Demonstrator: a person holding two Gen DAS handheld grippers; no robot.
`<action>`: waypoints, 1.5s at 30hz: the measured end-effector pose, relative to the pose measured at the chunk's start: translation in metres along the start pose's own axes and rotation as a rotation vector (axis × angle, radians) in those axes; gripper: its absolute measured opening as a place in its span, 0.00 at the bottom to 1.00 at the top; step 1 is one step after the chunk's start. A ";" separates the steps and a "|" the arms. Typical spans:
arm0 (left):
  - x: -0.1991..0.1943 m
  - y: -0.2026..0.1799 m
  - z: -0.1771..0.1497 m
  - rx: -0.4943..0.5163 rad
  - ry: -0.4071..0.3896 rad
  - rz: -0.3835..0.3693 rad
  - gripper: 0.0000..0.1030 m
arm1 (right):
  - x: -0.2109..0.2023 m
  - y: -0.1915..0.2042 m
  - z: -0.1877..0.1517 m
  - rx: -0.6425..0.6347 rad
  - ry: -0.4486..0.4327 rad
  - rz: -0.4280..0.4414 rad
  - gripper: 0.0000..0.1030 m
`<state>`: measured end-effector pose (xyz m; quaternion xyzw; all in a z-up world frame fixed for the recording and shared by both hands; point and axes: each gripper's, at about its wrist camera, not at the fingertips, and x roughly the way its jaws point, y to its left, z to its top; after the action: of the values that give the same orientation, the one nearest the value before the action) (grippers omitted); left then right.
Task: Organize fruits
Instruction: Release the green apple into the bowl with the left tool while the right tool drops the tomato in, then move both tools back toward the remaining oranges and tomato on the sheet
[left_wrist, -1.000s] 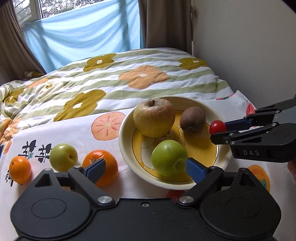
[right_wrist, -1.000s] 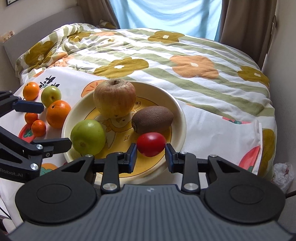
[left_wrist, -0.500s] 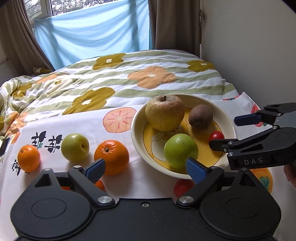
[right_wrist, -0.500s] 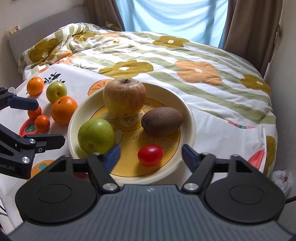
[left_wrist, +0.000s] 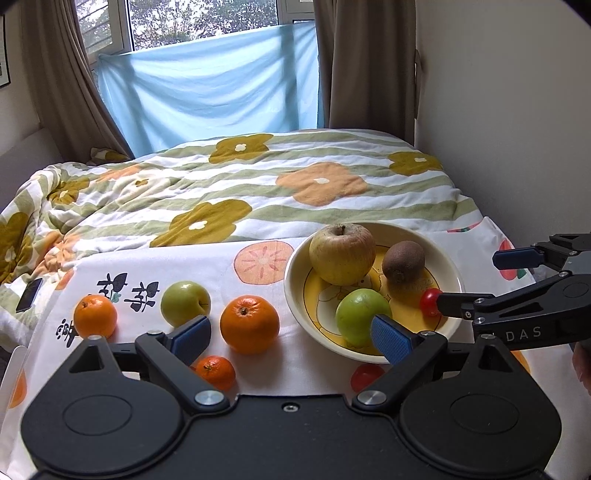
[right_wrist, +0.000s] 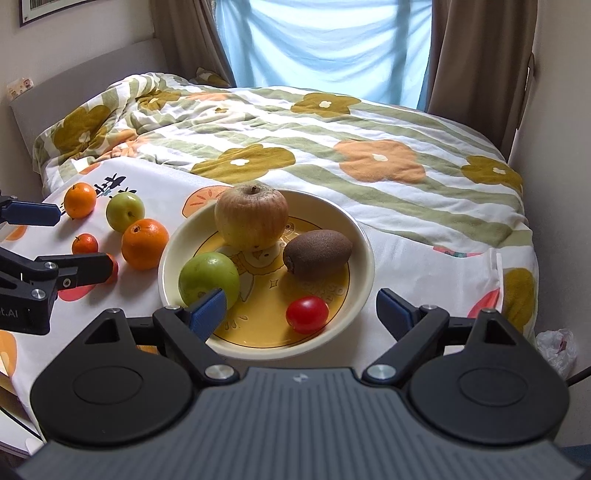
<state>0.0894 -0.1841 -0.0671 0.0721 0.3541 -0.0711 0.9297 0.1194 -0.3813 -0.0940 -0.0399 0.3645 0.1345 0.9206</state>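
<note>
A cream and yellow bowl (right_wrist: 364, 240) (left_wrist: 293, 266) on the bed holds a large yellow apple (right_wrist: 251, 217), a green apple (right_wrist: 208, 278), a kiwi (right_wrist: 317, 253) and a red tomato (right_wrist: 307, 314). My right gripper (right_wrist: 301, 314) is open and empty, drawn back just above the bowl's near rim. My left gripper (left_wrist: 291, 334) is open and empty, above the cloth left of the bowl. On the cloth lie a big orange (left_wrist: 249, 324), a green apple (left_wrist: 184, 302), an orange (left_wrist: 95, 316), a small mandarin (left_wrist: 215, 372) and a red tomato (left_wrist: 365, 376).
The fruit-print cloth (left_wrist: 258, 266) lies over a flowered duvet (left_wrist: 258, 184). A phone (left_wrist: 29, 294) lies at the left edge. The wall (left_wrist: 517, 129) runs close along the right. A plastic bag (right_wrist: 557, 349) lies on the floor at right.
My right gripper opened, dropped the red tomato into the bowl and pulled back and up. My left gripper drew back and rose, showing more of the cloth.
</note>
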 end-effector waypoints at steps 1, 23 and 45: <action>-0.004 0.001 0.000 -0.001 -0.006 0.003 0.93 | -0.004 0.001 0.000 0.004 -0.001 -0.002 1.00; -0.061 0.078 -0.030 0.069 -0.076 0.003 1.00 | -0.058 0.083 -0.005 0.174 0.006 -0.104 1.00; 0.030 0.104 -0.054 0.308 -0.014 -0.237 0.87 | -0.003 0.139 -0.051 0.443 0.053 -0.297 1.00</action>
<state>0.0960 -0.0750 -0.1181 0.1707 0.3386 -0.2340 0.8953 0.0453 -0.2568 -0.1258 0.1061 0.3994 -0.0862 0.9065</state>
